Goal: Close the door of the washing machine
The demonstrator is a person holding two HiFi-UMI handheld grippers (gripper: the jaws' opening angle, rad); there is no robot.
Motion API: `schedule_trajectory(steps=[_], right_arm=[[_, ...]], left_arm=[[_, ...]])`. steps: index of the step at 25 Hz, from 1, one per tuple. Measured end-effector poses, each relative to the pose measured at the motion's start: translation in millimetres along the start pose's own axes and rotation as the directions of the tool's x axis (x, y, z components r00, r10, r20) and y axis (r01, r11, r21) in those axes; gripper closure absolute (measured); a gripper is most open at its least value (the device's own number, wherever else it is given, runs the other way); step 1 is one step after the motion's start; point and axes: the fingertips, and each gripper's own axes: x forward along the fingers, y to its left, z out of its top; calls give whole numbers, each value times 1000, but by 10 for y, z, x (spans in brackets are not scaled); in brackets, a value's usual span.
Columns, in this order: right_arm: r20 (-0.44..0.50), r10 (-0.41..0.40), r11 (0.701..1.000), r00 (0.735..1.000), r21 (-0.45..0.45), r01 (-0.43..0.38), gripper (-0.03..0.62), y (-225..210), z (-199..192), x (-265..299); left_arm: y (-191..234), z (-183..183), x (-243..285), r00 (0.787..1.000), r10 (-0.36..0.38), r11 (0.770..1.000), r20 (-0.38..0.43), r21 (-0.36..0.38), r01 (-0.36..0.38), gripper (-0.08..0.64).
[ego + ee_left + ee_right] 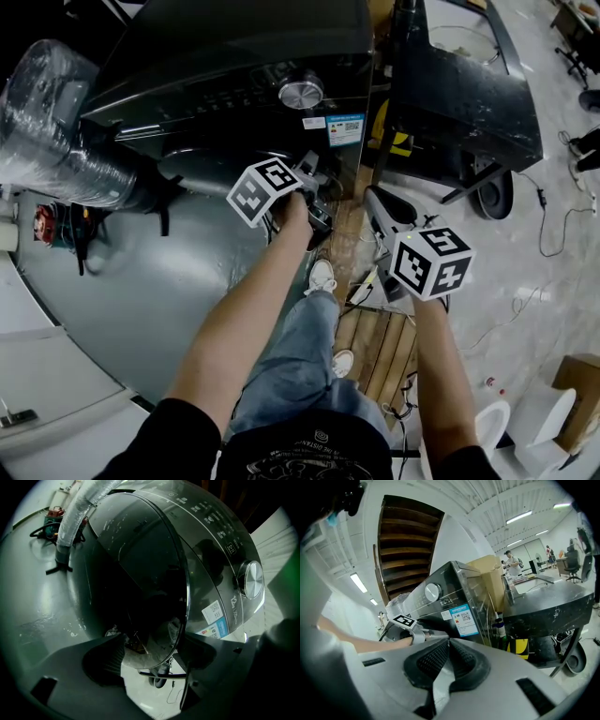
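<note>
Washing machine: dark front-loader (234, 56), at 12 o'clock in the head view.
Door: round dark glass door (140, 573) fills the middle of the left gripper view; its bright rim curves down toward 6 o'clock.
Left gripper: my left gripper (152, 656) has its jaws spread wide, and the lower edge of the door rim sits between them. I cannot tell whether either pad touches the rim.
Right gripper: my right gripper (447, 644) has its jaws pressed together with nothing between them. It is held off the machine, at 4 o'clock from the left one in the head view.
Control knob: silver knob (251, 579) on the panel, at 3 o'clock of the door.
Sticker: blue-and-white label (214, 613) just under the knob.
Hose: plastic-wrapped duct (56, 141) at 9 o'clock of the machine.
Counter: black counter (469, 84) beside the machine at 2 o'clock.
Underfoot: wooden pallet (380, 342) at 5 o'clock.
</note>
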Motion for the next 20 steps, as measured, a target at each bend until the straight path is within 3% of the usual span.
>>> schedule_trajectory(steps=[13,20], right_arm=[[-4,3,1000,1000,2,-3,571,-104,40,134],[-13,-1,1000,1000,4,1,571,-171,43,136]], left_arm=[[-34,36,110,998,-48,999,27,-19,49,185],[-28,24,135,999,-53,998,-10,-17,53,177]])
